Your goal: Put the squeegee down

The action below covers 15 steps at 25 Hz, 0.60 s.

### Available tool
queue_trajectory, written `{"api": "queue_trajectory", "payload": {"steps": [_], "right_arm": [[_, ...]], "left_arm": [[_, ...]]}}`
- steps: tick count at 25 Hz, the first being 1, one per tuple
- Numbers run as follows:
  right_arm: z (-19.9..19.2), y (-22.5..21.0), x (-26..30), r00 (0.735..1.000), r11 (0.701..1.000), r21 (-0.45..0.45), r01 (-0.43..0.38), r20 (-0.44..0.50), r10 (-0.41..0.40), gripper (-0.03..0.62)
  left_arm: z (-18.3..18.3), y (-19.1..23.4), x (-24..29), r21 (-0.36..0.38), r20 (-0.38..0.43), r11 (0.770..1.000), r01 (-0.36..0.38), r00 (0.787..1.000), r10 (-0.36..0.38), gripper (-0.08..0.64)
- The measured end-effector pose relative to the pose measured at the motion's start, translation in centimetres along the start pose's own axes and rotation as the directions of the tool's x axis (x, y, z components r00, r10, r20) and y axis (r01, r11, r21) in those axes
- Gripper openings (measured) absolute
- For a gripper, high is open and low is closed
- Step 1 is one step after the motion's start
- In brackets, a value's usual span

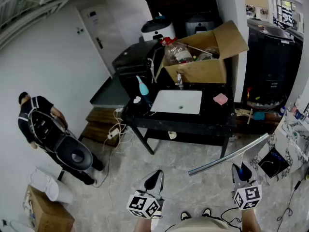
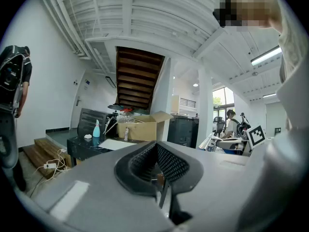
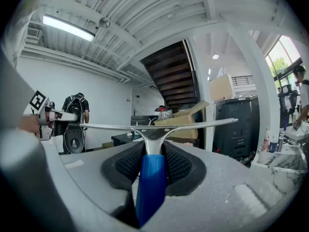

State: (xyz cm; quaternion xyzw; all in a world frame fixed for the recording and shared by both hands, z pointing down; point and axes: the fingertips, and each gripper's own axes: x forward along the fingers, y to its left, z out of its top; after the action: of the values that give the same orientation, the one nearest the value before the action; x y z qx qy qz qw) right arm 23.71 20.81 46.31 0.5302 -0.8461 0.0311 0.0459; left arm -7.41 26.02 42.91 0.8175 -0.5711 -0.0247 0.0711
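A: While the head view looked down, where was the squeegee (image 1: pixel 227 156)?
B: It was off the counter (image 1: pixel 212 115), in the air short of its front right corner, held by the right gripper (image 1: pixel 240 172). Beside it was the left gripper (image 1: pixel 153 181).
A: Left gripper view?
B: Jaws were together, nothing between.
A: Right gripper view?
B: Jaws were clamped on the blue handle (image 3: pixel 151 187), with the blade bar (image 3: pixel 193 124) level.

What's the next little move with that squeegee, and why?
Probably carry the right tongs forward toward the black table: they grip the squeegee by its blue handle in mid-air above the floor, and the table is some way ahead.
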Motion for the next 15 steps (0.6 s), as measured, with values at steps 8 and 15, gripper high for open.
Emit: {"api": "queue_trajectory", "payload": {"steps": [8,15], "right_arm": [[0.5,0.4,-0.1,0.999,1.0,0.024,0.02,0.03,-0.021,0.12],[0.1,1.4,-0.3,1.0,1.0,0.028,0.007,0.007,-0.007,0.12]], "left_arm": [[-0.1,0.5,-0.9,0.022,-0.013,1.0,0.004,1.0,-0.004,0.015],[0.0,0.7,-1.0,0.014,-0.013,1.0,0.013,1.0,-0.013,0.015]]}}
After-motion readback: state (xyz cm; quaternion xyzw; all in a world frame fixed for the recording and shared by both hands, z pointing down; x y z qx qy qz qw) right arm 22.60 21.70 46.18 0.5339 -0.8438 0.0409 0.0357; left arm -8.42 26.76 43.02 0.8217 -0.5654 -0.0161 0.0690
